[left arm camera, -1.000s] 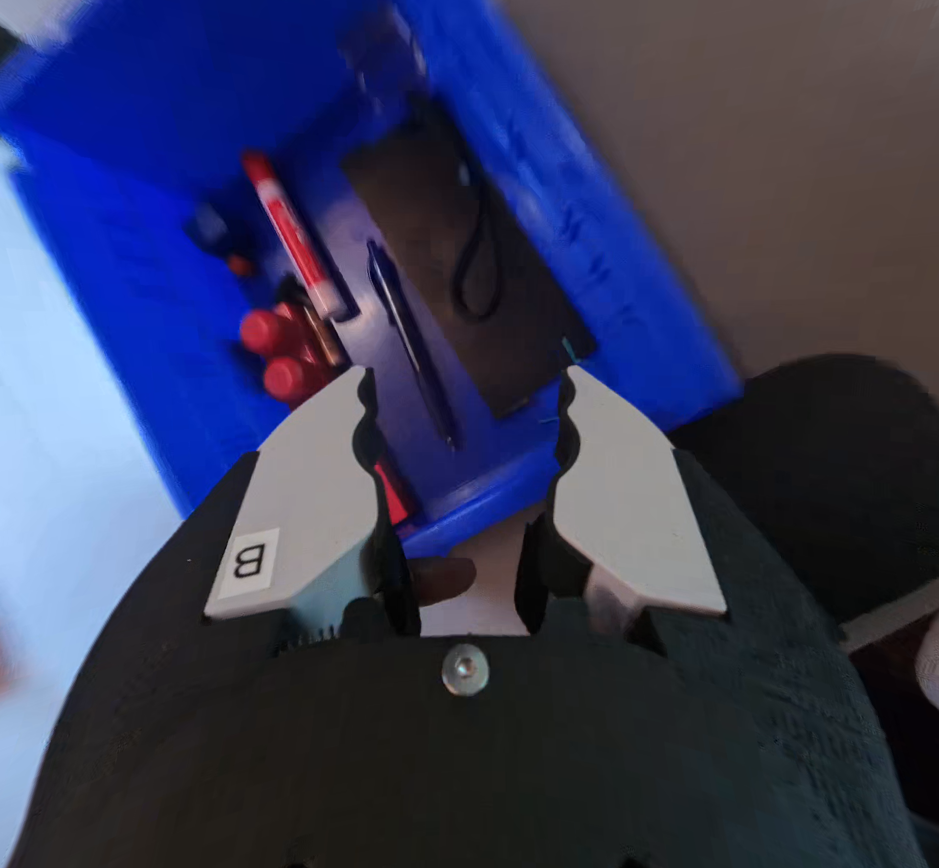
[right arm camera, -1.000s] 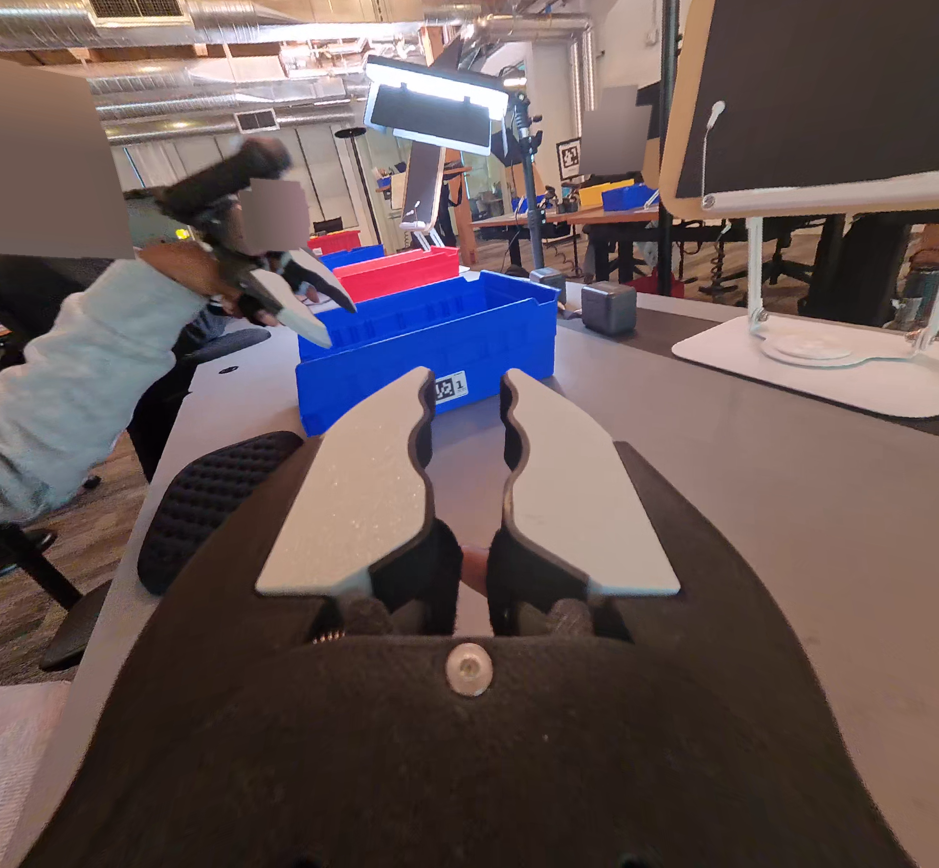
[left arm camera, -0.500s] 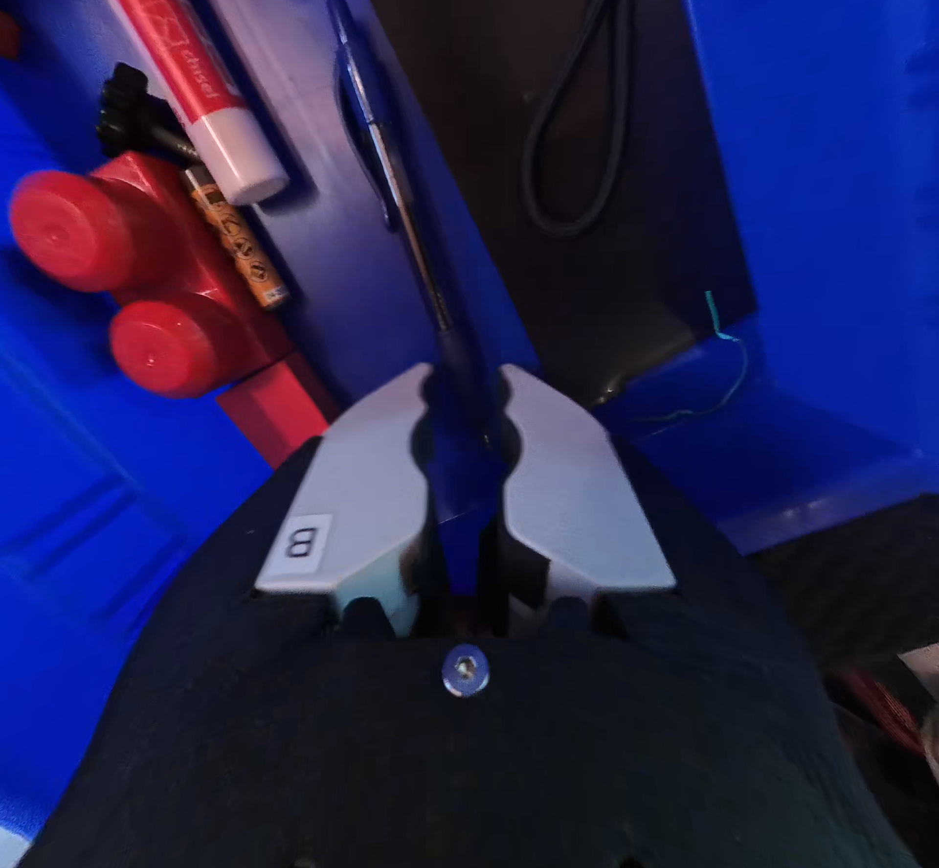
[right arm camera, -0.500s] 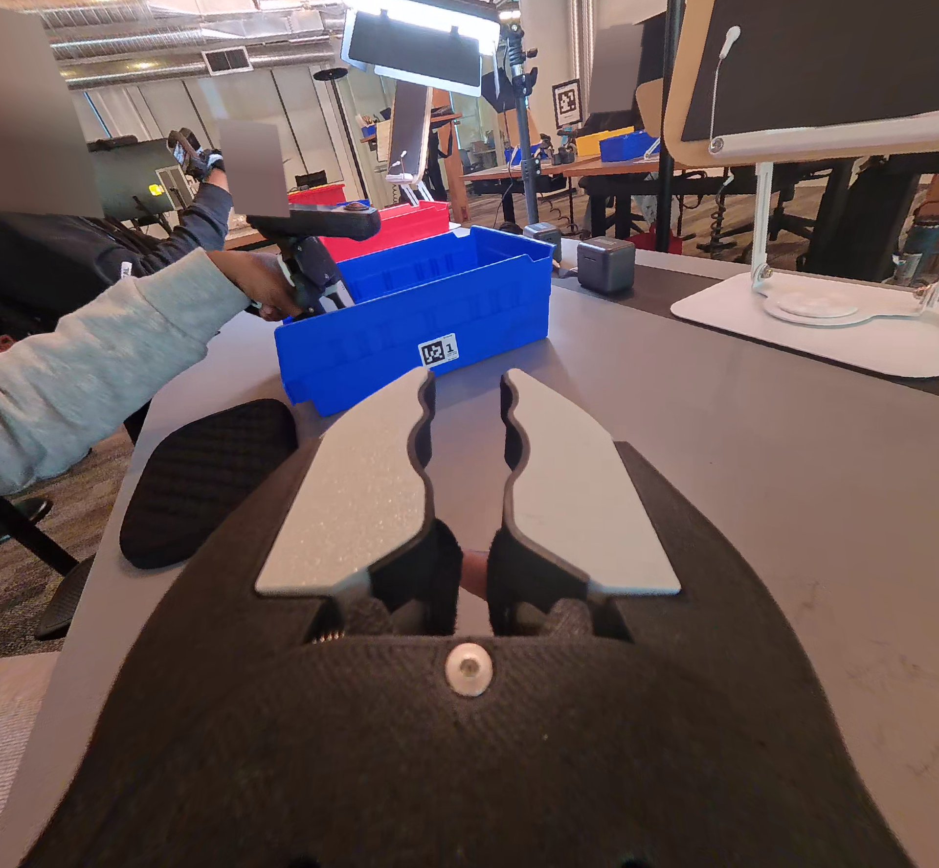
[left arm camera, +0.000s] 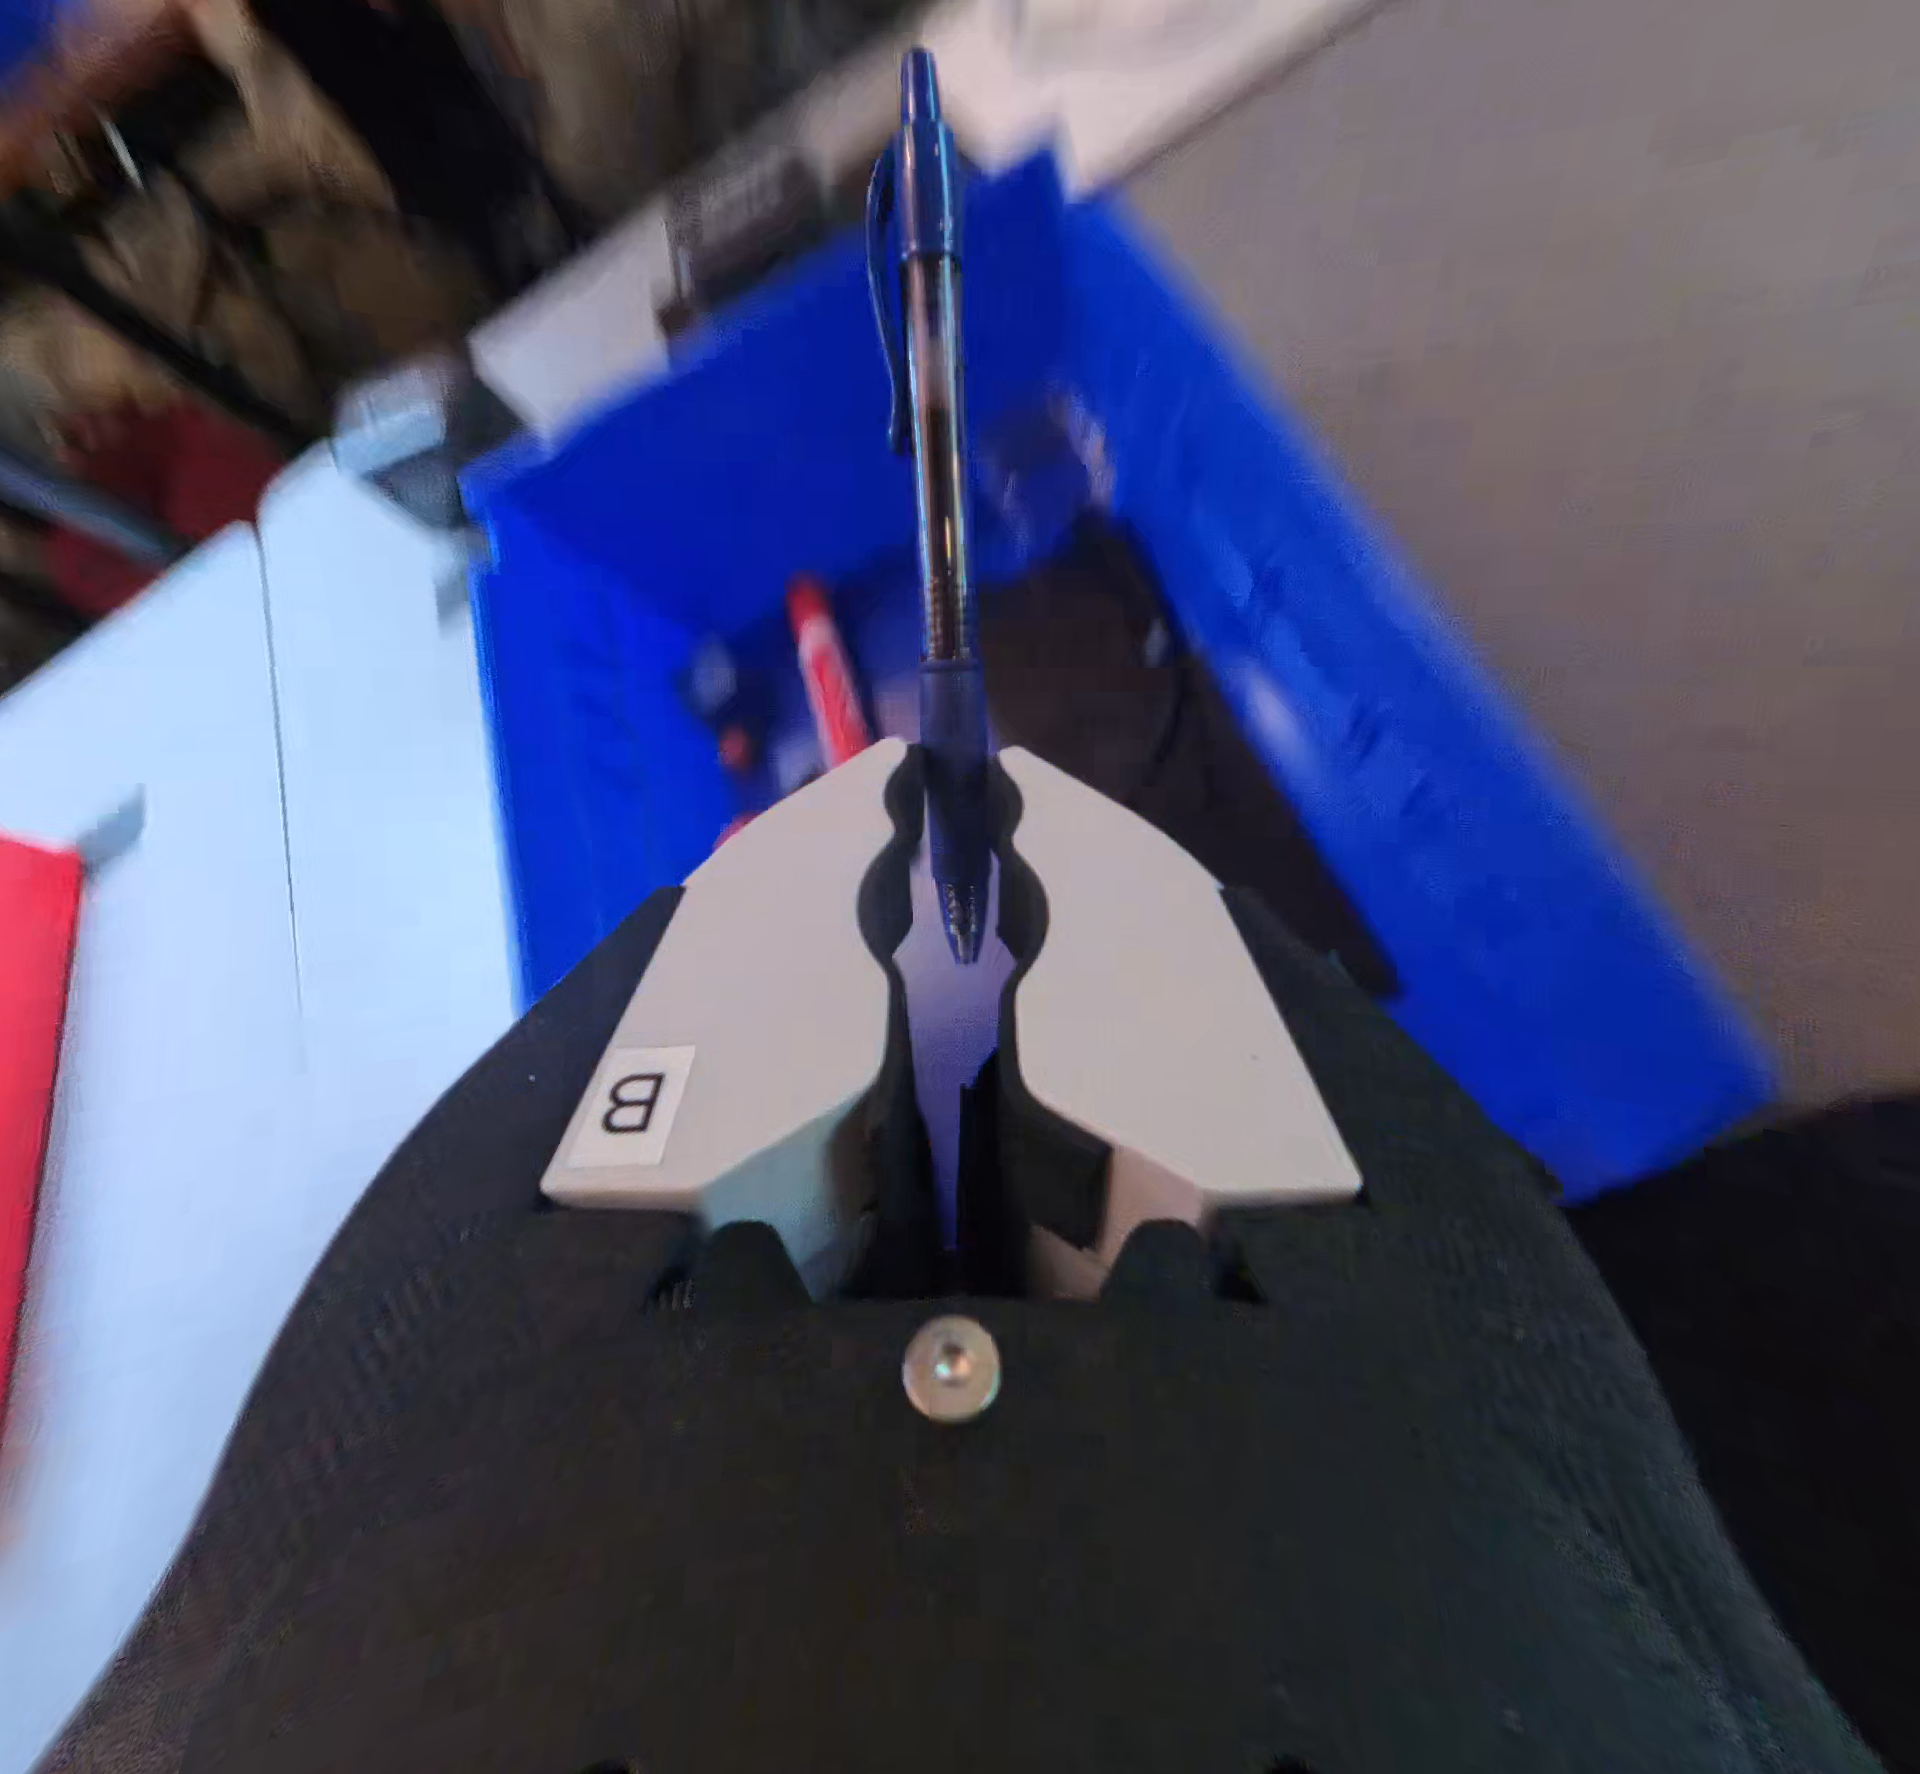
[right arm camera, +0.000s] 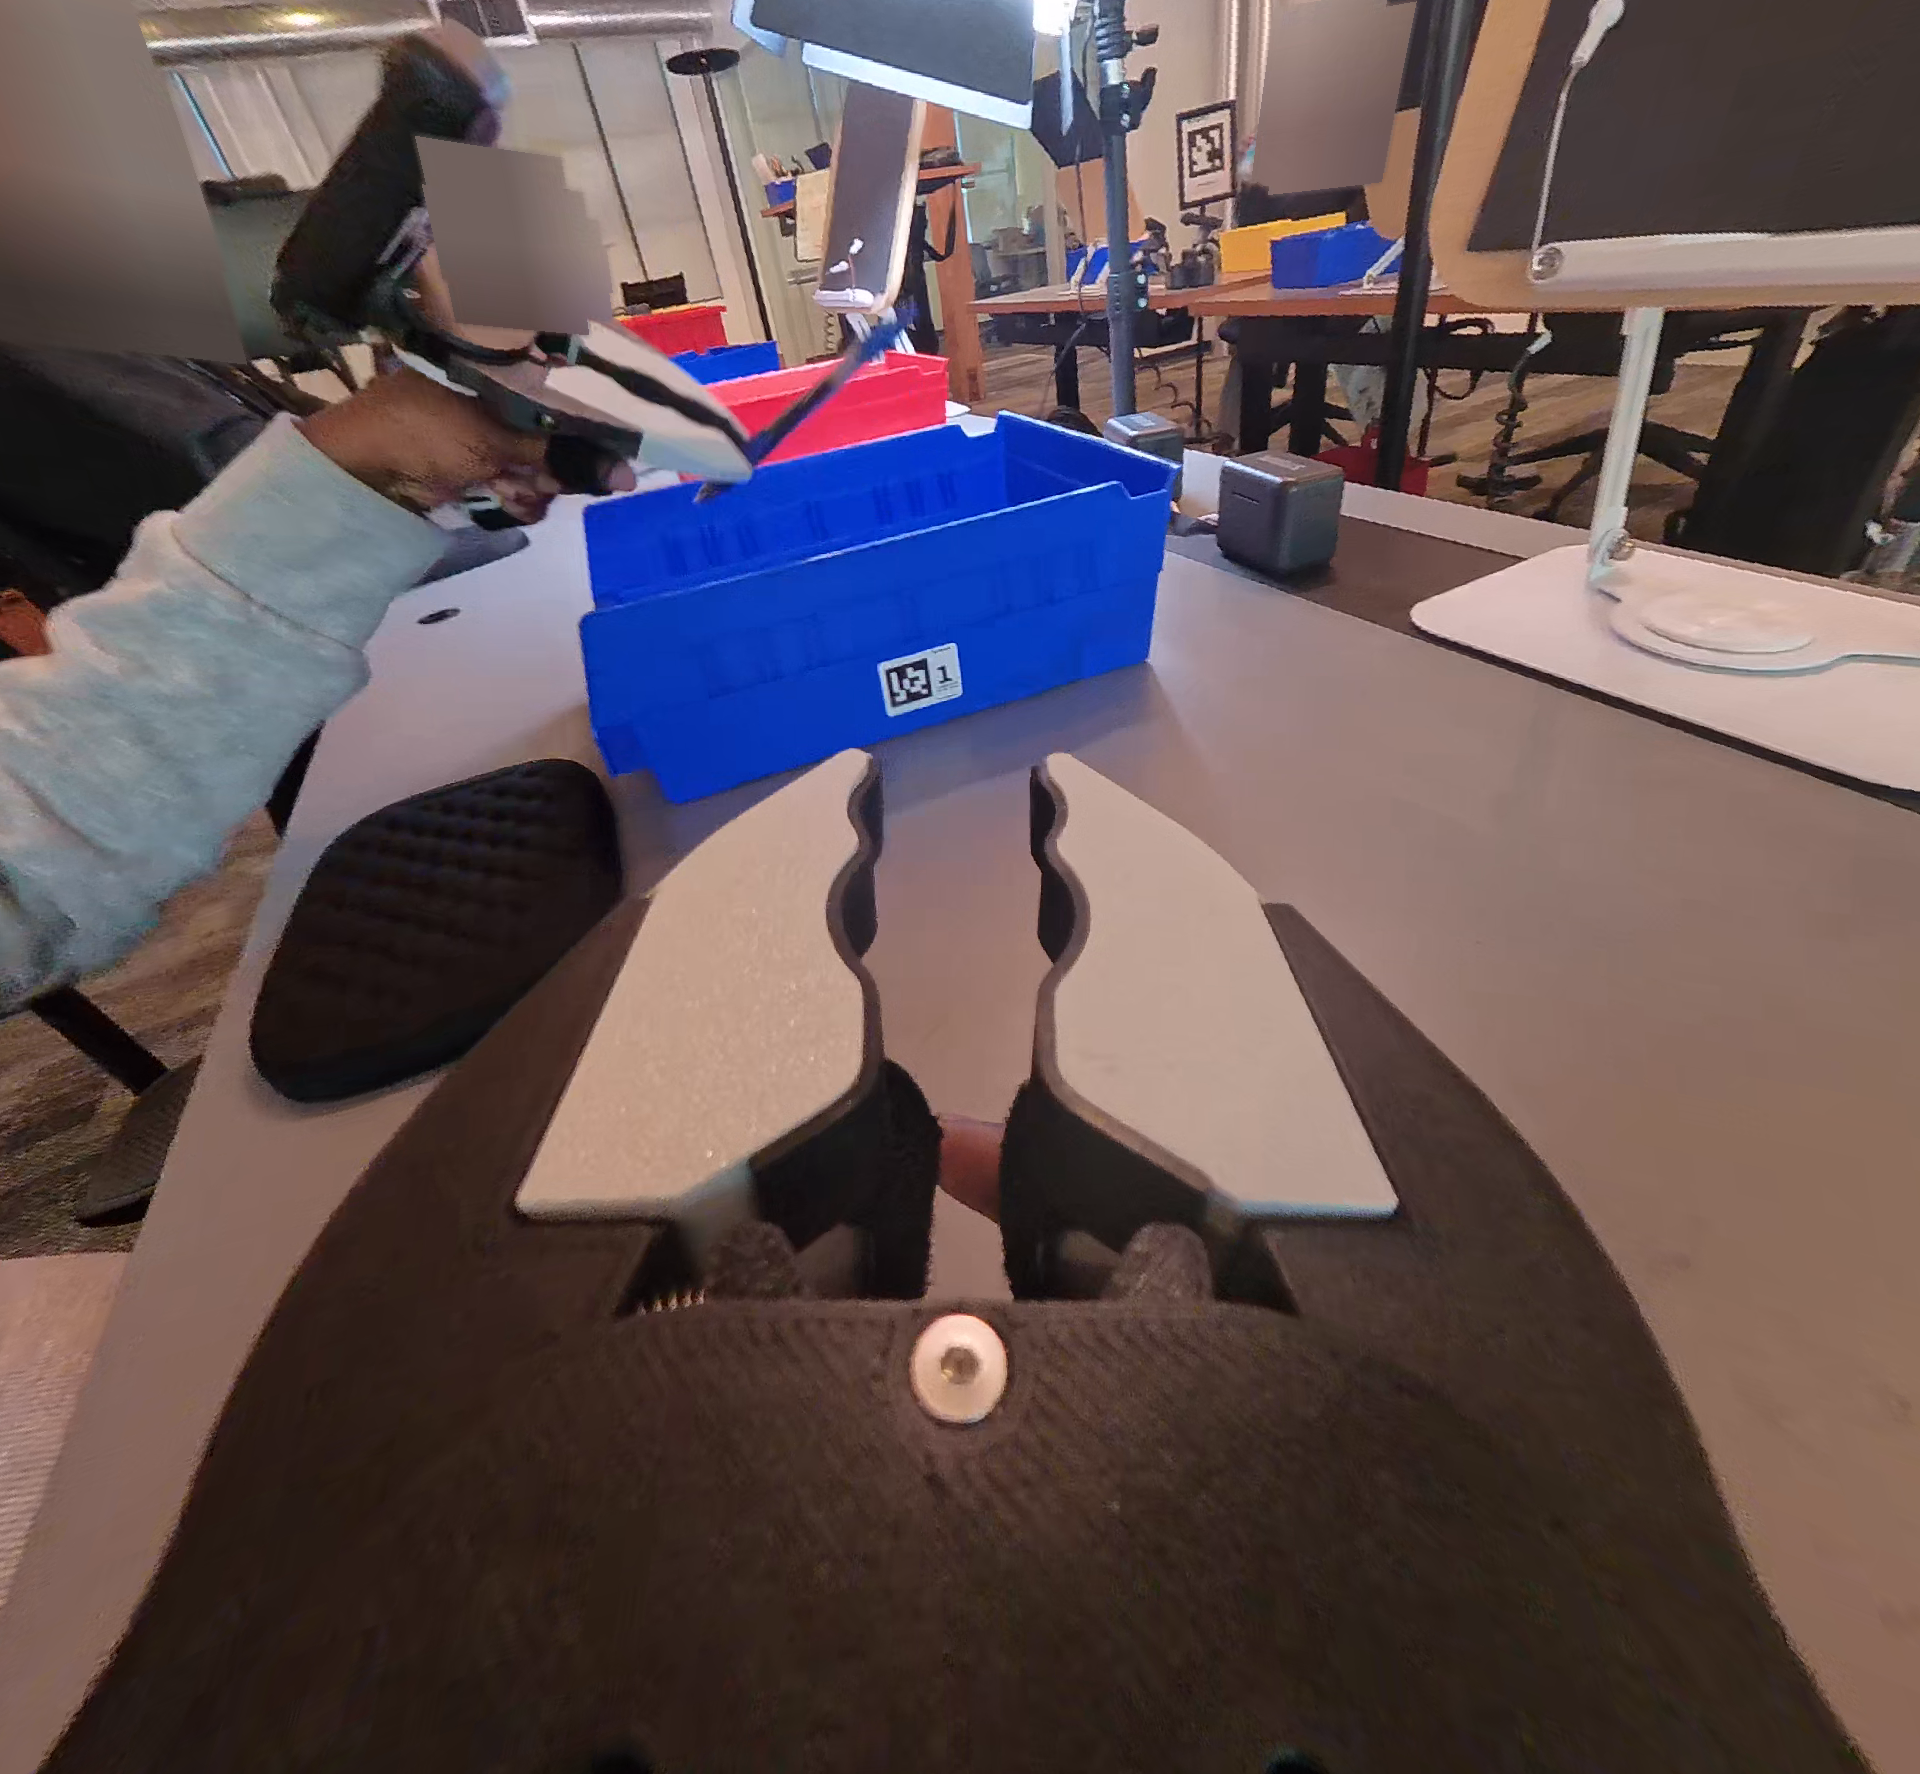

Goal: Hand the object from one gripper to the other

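Left wrist view: the left gripper (left arm camera: 953,774) has its fingers clamped on the grip end of a blue pen (left arm camera: 932,394), held in the air above the blue bin (left arm camera: 1403,737). The pen is slim, with a clear barrel, a blue clip and its tip pointing back between the fingers.

Right wrist view: the right gripper (right arm camera: 954,789) waits low over the counter (right arm camera: 1455,893) near its front edge, fingers apart and empty, well apart from the pen (right arm camera: 821,399). Pickup looks done; the handover itself remains.
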Motion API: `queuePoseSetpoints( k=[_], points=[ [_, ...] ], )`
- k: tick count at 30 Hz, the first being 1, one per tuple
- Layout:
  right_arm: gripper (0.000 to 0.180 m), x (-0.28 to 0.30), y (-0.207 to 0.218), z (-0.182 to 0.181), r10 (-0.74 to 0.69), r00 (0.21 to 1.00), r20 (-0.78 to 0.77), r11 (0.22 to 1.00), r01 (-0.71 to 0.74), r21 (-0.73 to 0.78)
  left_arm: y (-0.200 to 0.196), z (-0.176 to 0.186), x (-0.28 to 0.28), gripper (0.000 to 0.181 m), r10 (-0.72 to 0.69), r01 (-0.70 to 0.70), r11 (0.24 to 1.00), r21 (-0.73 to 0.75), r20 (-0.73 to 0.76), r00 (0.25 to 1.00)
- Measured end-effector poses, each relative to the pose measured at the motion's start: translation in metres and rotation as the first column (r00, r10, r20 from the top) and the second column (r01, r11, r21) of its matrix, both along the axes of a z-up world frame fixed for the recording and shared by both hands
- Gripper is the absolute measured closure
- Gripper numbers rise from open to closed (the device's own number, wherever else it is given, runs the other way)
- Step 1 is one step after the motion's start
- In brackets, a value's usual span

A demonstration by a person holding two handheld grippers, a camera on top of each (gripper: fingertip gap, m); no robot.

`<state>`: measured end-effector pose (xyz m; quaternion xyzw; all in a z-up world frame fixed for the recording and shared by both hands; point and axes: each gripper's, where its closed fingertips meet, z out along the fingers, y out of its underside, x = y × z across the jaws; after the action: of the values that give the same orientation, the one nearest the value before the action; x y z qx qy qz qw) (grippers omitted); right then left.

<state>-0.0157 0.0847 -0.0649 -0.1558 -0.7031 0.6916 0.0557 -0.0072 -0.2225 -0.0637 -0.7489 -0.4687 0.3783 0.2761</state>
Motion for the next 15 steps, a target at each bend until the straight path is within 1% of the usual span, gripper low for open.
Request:
queuePoseSetpoints(
  k=[1, 2, 4, 5, 6, 7, 9, 10, 11, 12, 15],
  points=[
    [0.152, 0.002, -0.001, 0.001, 0.012, 1.000, 0.004, 1.000, -0.012, -0.011, 0.019, 0.017, -0.003, 0.170, -0.051, 0.055, 0.998, 0.032, -0.110, 0.993],
    [0.152, 0.004, -0.002, 0.003, 0.024, 1.000, 0.011, 0.999, -0.024, -0.025, 0.042, 0.032, -0.004, 0.170, -0.116, 0.132, 0.989, 0.060, -0.213, 0.970],
    [0.151, 0.007, -0.003, 0.006, 0.051, 0.998, 0.023, 0.997, -0.050, -0.055, 0.092, 0.055, -0.001, 0.170, -0.227, 0.290, 0.950, 0.116, -0.383, 0.895],
    [0.151, 0.009, -0.003, 0.008, 0.066, 0.997, 0.026, 0.995, -0.064, -0.073, 0.119, 0.064, 0.002, 0.170, -0.266, 0.372, 0.915, 0.157, -0.456, 0.849],
    [0.150, 0.012, -0.003, 0.012, 0.082, 0.996, 0.025, 0.992, -0.079, -0.096, 0.148, 0.071, 0.008, 0.170, -0.311, 0.466, 0.861, 0.203, -0.515, 0.799],
    [0.150, 0.014, -0.002, 0.016, 0.098, 0.995, 0.022, 0.988, -0.095, -0.123, 0.177, 0.076, 0.015, 0.170, -0.350, 0.560, 0.788, 0.256, -0.562, 0.750],
    [0.149, 0.020, 0.000, 0.027, 0.136, 0.991, 0.010, 0.972, -0.131, -0.194, 0.229, 0.080, 0.030, 0.170, -0.412, 0.709, 0.601, 0.369, -0.617, 0.670],
    [0.148, 0.023, 0.003, 0.034, 0.155, 0.988, 0.002, 0.960, -0.150, -0.235, 0.253, 0.080, 0.038, 0.170, -0.443, 0.761, 0.503, 0.410, -0.633, 0.634],
    [0.147, 0.027, 0.006, 0.042, 0.176, 0.984, -0.011, 0.944, -0.171, -0.280, 0.272, 0.078, 0.044, 0.170, -0.463, 0.790, 0.430, 0.438, -0.644, 0.609],
    [0.147, 0.031, 0.011, 0.050, 0.199, 0.980, -0.029, 0.924, -0.197, -0.327, 0.287, 0.074, 0.047, 0.170, -0.480, 0.800, 0.388, 0.458, -0.641, 0.599],
    [0.147, 0.043, 0.024, 0.072, 0.251, 0.964, -0.091, 0.856, -0.265, -0.444, 0.323, 0.056, 0.053, 0.170, -0.554, 0.807, 0.293, 0.513, -0.597, 0.581]
  ],
)
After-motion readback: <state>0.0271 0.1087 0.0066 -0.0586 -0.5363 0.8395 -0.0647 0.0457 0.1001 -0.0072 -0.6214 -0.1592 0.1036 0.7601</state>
